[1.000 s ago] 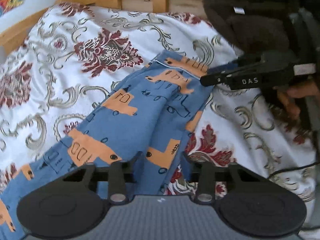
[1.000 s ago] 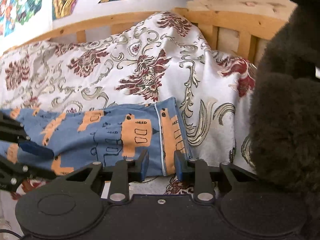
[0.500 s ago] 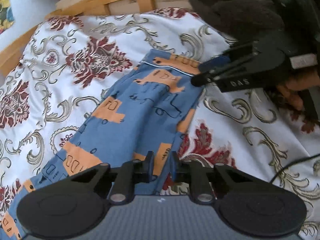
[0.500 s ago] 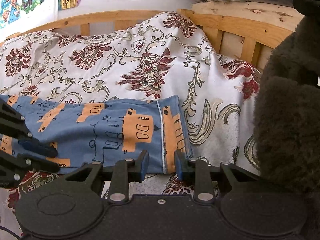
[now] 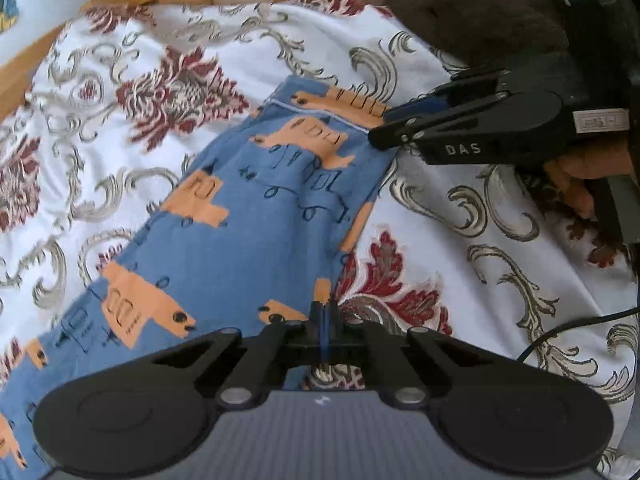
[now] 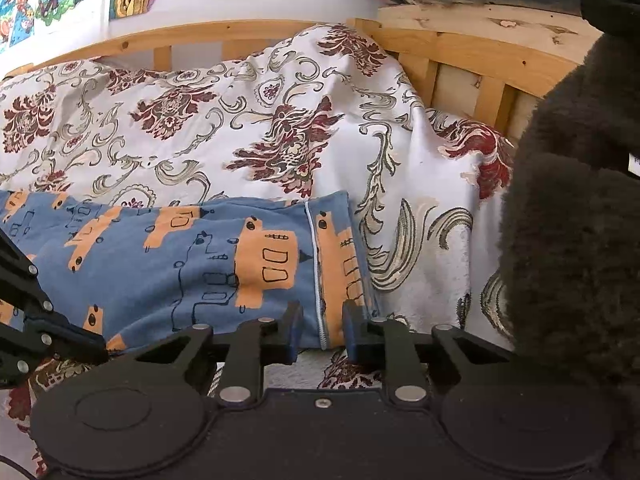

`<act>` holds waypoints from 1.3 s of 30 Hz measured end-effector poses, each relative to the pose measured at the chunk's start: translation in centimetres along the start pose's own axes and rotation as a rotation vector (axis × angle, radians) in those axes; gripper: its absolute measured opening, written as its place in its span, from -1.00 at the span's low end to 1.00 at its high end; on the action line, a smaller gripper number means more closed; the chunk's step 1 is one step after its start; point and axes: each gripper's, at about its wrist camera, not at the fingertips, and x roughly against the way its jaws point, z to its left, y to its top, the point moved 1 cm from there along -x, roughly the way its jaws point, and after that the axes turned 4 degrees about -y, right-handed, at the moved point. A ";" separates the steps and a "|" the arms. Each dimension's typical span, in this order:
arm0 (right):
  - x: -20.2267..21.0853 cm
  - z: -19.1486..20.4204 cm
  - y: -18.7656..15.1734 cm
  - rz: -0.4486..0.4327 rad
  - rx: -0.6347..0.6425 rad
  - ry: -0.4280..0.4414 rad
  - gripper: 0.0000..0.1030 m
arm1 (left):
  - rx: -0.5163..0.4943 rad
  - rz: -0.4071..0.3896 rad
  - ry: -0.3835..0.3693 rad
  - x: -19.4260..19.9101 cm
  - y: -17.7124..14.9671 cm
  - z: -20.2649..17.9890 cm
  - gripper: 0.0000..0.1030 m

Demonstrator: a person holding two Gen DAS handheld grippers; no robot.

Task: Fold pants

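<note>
Blue pants [image 5: 256,216] with orange vehicle print, lying flat, lengthwise doubled, waistband end with white piping.

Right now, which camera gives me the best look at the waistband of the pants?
The right wrist view: the waistband sits close, white piping running between the right tool, which is closing. The left wrist view shows the waistband far off, partly behind that tool.

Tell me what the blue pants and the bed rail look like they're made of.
The pants: soft matte knit, likely cotton; they drape and wrinkle, with printed orange vehicles. The bed rail: pale wood, probably pine, with visible knots and grain; whether it is varnished is unclear.
</note>
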 end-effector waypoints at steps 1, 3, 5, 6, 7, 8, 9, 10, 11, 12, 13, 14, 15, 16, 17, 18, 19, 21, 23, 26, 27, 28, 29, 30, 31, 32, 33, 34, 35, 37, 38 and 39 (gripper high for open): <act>0.2 0.1 0.0 -0.012 0.003 -0.004 -0.57 | 0.004 0.001 0.001 0.0 -0.1 0.1 -1.00; 1.4 0.6 0.2 -0.090 0.040 -0.011 -0.55 | 0.022 -0.015 -0.002 0.3 -0.1 0.3 -1.00; 1.9 1.4 0.3 -0.131 0.083 -0.009 -0.42 | 0.041 -0.027 -0.028 0.7 -0.3 0.5 -0.85; 1.4 1.7 0.3 -0.096 0.099 -0.006 -0.40 | 0.054 -0.036 -0.033 0.9 -0.5 0.5 -0.79; 0.3 1.9 -0.1 -0.026 0.109 -0.001 -0.40 | 0.066 -0.046 -0.038 1.2 -0.8 0.5 -0.77; -0.4 1.8 -0.5 0.017 0.108 0.003 -0.40 | 0.081 -0.053 -0.044 1.4 -1.3 0.5 -0.71; -0.5 1.8 -0.7 0.016 0.107 0.004 -0.40 | 0.106 -0.058 -0.053 1.8 -1.8 0.6 -0.71; -0.2 1.8 -0.4 0.008 0.109 0.005 -0.38 | 0.126 -0.060 -0.056 2.1 -2.2 0.8 -0.71; 0.3 1.8 -0.1 -0.007 0.102 0.015 -0.31 | 0.153 -0.070 -0.061 2.8 -2.8 1.1 -0.70; 0.7 1.6 0.3 -0.013 0.089 0.035 -0.27 | 0.186 -0.086 -0.068 3.9 -3.4 1.7 -0.60; 1.0 1.7 0.7 -0.012 0.086 0.054 -0.23 | 0.212 -0.096 -0.068 4.8 -3.9 2.4 -0.48; 1.3 2.1 1.4 -0.018 0.100 0.076 -0.20 | 0.239 -0.110 -0.058 6.1 -4.4 3.4 -0.15; 1.6 2.7 2.0 -0.029 0.120 0.096 -0.18 | 0.254 -0.127 -0.041 7.4 -4.9 4.4 0.15; 1.6 3.5 2.8 -0.034 0.142 0.122 -0.11 | 0.261 -0.141 -0.017 8.7 -5.2 5.6 0.22; 1.1 4.4 3.7 -0.028 0.163 0.166 -0.06 | 0.265 -0.144 0.023 10.0 -5.6 7.1 0.23; 0.4 5.6 5.0 -0.020 0.182 0.240 -0.06 | 0.266 -0.130 0.062 11.0 -5.6 8.7 0.23; -0.1 6.6 6.0 -0.017 0.191 0.296 -0.06 | 0.264 -0.118 0.098 11.9 -5.7 10.2 0.23; -2.2 9.5 8.7 0.001 0.220 0.453 -0.05 | 0.272 -0.094 0.175 12.9 -6.3 13.7 0.23; -4.1 12.4 10.7 0.030 0.257 0.581 -0.05 | 0.313 -0.083 0.223 13.5 -6.9 17.9 0.26; -7.2 17.3 13.2 0.078 0.323 0.717 -0.06 | 0.359 -0.063 0.245 13.4 -7.6 22.7 0.26; -8.1 18.5 13.7 0.095 0.338 0.748 -0.06 | 0.374 -0.046 0.238 13.0 -7.7 24.2 0.27; -9.2 19.8 14.2 0.119 0.351 0.782 -0.06 | 0.395 -0.031 0.221 12.7 -8.0 25.5 0.28; -9.9 20.9 14.5 0.141 0.361 0.806 -0.06 | 0.412 -0.020 0.196 12.5 -8.3 26.5 0.33; -10.7 21.7 14.8 0.161 0.372 0.827 -0.06 | 0.430 -0.015 0.170 12.1 -8.5 27.3 0.41; -11.2 22.4 15.0 0.179 0.386 0.838 -0.07 | 0.441 -0.014 0.141 12.0 -8.8 28.0 0.46; -11.6 23.0 15.0 0.194 0.406 0.841 -0.10 | 0.446 -0.012 0.119 11.9 -9.1 28.5 0.54; -12.0 23.7 14.9 0.202 0.429 0.833 -0.12 | 0.449 -0.009 0.099 11.5 -9.4 28.9 0.57; -12.1 23.9 14.8 0.208 0.441 0.829 -0.21 | 0.451 -0.006 0.088 11.3 -9.6 29.1 0.57; -12.2 24.1 14.8 0.206 0.446 0.828 -0.45 | 0.453 -0.003 0.075 11.0 -10.0 29.2 0.56; -11.7 24.4 14.6 0.191 0.454 0.826 -0.84 | 0.439 -0.005 0.051 10.5 -10.5 29.0 0.45; -11.2 24.4 14.5 0.170 0.471 0.819 -0.88 | 0.418 -0.010 0.047 10.5 -10.6 28.6 0.25; -10.5 24.4 14.3 0.143 0.498 0.820 -0.91 | 0.403 -0.013 0.050 10.6 -10.8 28.3 -0.08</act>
